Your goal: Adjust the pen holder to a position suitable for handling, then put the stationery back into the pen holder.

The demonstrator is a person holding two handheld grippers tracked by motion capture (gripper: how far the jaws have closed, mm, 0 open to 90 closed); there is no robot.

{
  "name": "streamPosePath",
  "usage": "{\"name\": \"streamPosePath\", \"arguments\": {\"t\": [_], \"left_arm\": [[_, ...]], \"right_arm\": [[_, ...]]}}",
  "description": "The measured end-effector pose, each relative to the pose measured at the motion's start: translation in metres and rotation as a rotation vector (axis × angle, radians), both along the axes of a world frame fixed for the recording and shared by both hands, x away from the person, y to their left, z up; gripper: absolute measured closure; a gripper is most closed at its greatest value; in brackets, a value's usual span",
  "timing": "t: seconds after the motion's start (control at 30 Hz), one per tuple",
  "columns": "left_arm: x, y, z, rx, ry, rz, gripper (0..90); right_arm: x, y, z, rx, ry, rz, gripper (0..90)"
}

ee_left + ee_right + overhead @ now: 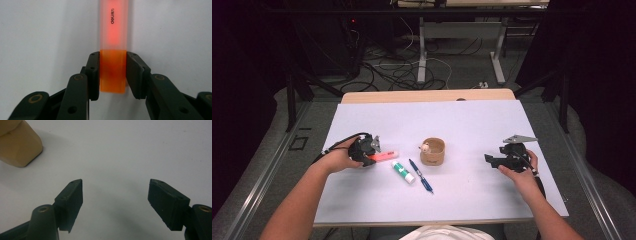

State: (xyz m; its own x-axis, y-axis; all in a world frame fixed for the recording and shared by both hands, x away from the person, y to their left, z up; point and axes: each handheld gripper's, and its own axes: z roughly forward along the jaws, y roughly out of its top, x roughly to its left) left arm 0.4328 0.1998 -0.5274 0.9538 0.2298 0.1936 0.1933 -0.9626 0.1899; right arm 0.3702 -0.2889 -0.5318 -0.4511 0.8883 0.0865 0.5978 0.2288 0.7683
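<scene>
- Around the centre of the white table sheet (472, 200) stands a tan wooden cup (433, 151), upright, with a small pale bit at its rim on the 9 o'clock side
- At the cup's 7 o'clock lie a white glue stick with a green band (403, 171) and a blue pen (421, 176), side by side, close together, both slanting toward 5 o'clock
- The glue stick's upper end lies just beside the highlighter (383, 157), at its 5 o'clock; whether they touch I cannot tell
- Nothing lies between the highlighter and the cup, bare sheet there
- The highlighter sits flat on the sheet at the cup's 9 o'clock: frosted pink-orange barrel with small black lettering, and a solid orange cap (112, 71) at the near end
- Left gripper (112, 72) has that orange cap squarely between its jaws, both pads against the cap's sides, gripping it
- Right gripper (116, 202) rests at the cup's 3 o'clock, well apart, jaws spread wide over bare sheet and holding nothing; the cup edges into its view at 10 o'clock
</scene>
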Motion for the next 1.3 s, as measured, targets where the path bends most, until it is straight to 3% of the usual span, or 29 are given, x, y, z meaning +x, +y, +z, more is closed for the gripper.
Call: {"name": "streamPosePath", "arguments": {"t": [0.4, 0.7, 0.83, 1.07, 1.3], "left_arm": [[0.000, 0.000, 0.001, 0.004, -0.001, 0.014, 66.5], [0.000, 0.004, 0.002, -0.016, 0.023, 0.062, 66.6], [-0.001, 0.006, 0.005, -0.043, 0.027, 0.096, 66.6], [-0.002, 0.007, 0.013, -0.106, 0.055, 0.147, 66.6], [-0.002, 0.009, 0.018, -0.128, 0.079, 0.187, 66.5]], "right_arm": [[0.000, 0.000, 0.000, -0.001, 0.000, -0.001, 27.7], [-0.001, 0.001, 0.000, -0.024, -0.010, 0.003, 27.8], [-0.001, 0.003, 0.001, -0.053, -0.024, 0.012, 28.3], [-0.001, 0.005, 0.002, -0.052, -0.041, 0.028, 30.0], [-0.001, 0.006, 0.002, -0.054, -0.064, 0.054, 30.9]]}}
